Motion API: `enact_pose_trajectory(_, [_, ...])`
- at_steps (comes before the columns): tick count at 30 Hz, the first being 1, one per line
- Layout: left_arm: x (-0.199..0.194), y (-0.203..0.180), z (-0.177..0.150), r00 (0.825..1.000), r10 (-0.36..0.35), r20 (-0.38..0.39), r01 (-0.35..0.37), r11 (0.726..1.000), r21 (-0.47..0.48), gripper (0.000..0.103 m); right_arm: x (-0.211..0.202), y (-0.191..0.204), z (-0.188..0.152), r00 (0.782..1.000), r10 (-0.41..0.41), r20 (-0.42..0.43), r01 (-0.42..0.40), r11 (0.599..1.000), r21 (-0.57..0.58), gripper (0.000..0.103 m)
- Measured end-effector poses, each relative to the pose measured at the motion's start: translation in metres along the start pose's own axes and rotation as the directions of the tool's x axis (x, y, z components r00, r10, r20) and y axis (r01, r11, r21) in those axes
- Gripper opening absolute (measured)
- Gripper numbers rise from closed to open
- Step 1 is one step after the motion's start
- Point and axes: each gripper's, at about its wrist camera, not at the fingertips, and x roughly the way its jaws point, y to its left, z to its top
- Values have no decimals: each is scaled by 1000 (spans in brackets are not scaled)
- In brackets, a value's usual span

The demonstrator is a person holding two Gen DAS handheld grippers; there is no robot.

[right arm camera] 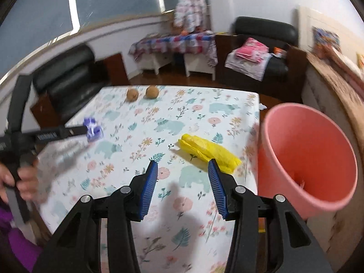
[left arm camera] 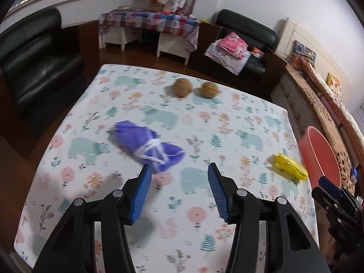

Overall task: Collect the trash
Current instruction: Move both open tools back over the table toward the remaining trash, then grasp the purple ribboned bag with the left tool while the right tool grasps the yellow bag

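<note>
In the left wrist view, a black armchair (left arm camera: pixel 34 63) fills the upper left of the frame, and a table (left arm camera: pixel 261 118) under a flowered cloth takes up the middle. Left of centre on the cloth lies a purple bag (left arm camera: pixel 145 145) tied with white string, just above the tip of the left finger of the left gripper (left arm camera: pixel 179 170), whose jaws stand apart with nothing between them. Two brown balls (left arm camera: pixel 195 87) sit side by side near the far edge of the table, upper centre. At the right, a crumpled yellow bag (left arm camera: pixel 289 166) lies close to the table's right edge, just beside a pink bin (left arm camera: pixel 318 157) that stands off that edge; whether they touch is unclear. In the right wrist view, a hand (right arm camera: pixel 25 179) at the left edge grips the other tool's black handle. At lower centre the right gripper (right arm camera: pixel 183 169) hangs above the cloth with its jaws spread and empty, and the yellow bag sits just above its right finger.
</note>
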Motion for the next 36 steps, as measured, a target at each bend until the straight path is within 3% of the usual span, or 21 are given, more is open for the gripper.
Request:
enact_pose_trajectory(8, [15,40,5,999,5,-41,-12,987,-161,51,43,-11,14,995,-48,-91,36,991,-128,47])
enact_pose_trajectory(17, [51,36,19,996,50,-70,-63,977,-205,51,63,-26,20,993,-16,-117,5,996,-88,47])
enact_pose_trajectory(19, [57,35,22,995,64,-76,-79,973,-215,51,65,-27,21,991,-6,-133,-4,997,-75,41])
enact_pose_trajectory(21, [60,35,25,994,85,-72,-99,971,-219,51,66,-25,20,988,-2,-153,-9,997,-73,27])
enact_pose_trajectory(27, [66,27,31,986,145,-78,-156,974,-164,50,65,-24,20,986,9,-166,-12,1000,-22,13])
enact_pose_trajectory(33, [61,26,31,991,127,-47,-132,984,-122,30,52,-23,16,984,89,-156,-72,991,113,6])
enact_pose_trajectory(36, [50,26,29,997,64,-33,-68,991,-117,27,41,-20,14,983,119,-137,-93,979,180,5])
